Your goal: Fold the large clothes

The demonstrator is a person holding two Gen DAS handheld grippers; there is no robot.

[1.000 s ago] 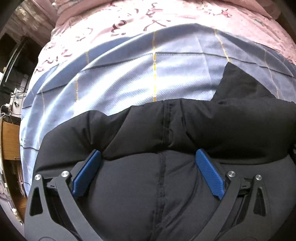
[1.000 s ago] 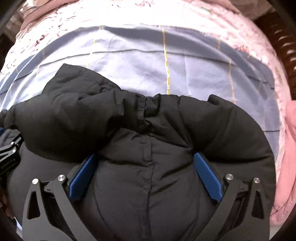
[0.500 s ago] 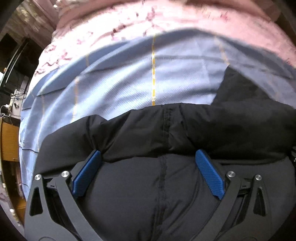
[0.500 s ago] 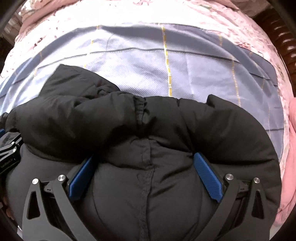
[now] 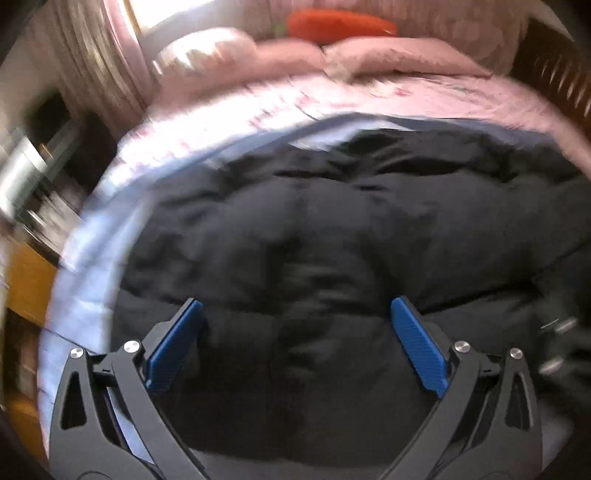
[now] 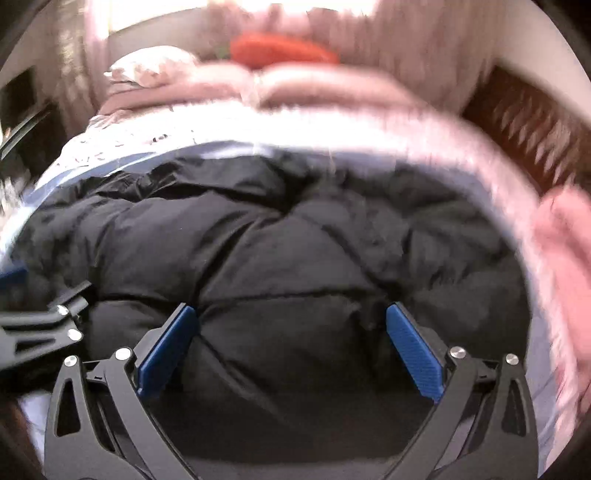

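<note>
The black puffer jacket point(image 5: 314, 229) lies spread beyond both grippers' wide-apart jaws.

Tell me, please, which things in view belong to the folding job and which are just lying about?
Part of the job:
- black puffer jacket
- left gripper, fingers spread wide
- right gripper, fingers spread wide
- blue sheet under the jacket

Just lying about:
- pink bedding
- red-orange item at the bed's head, too blurred to identify

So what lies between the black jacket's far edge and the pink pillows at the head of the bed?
In both wrist views: a strip of blue sheet, then the pink patterned bedspread, before the pink pillows. Nothing else shows there, though the frames are blurred.
</note>
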